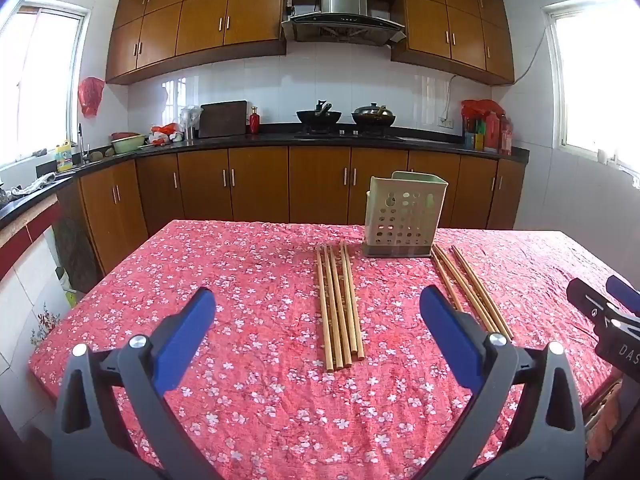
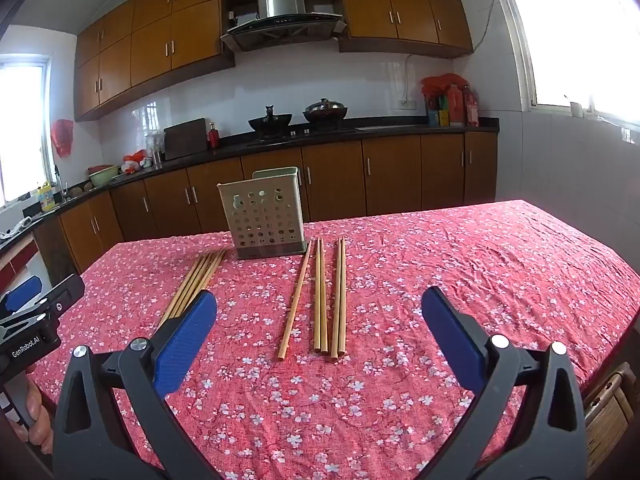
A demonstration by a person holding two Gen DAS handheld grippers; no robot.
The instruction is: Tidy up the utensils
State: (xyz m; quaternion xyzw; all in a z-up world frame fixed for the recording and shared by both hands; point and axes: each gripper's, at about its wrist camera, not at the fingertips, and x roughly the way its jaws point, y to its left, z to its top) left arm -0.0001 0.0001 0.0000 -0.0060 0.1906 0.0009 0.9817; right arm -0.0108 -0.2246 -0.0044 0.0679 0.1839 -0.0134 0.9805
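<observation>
A pale green perforated utensil holder stands upright at the far side of the table; it also shows in the right wrist view. Two groups of wooden chopsticks lie flat in front of it. The left group lies between my left gripper's fingers, farther out; it shows in the right wrist view too. The right group lies ahead of my right gripper and is also in the left wrist view. My left gripper is open and empty above the table. My right gripper is open and empty.
The table wears a red floral cloth. Its far edge is just behind the holder. Kitchen cabinets and a counter with woks run along the back wall. A wicker chair stands at the table's right front corner.
</observation>
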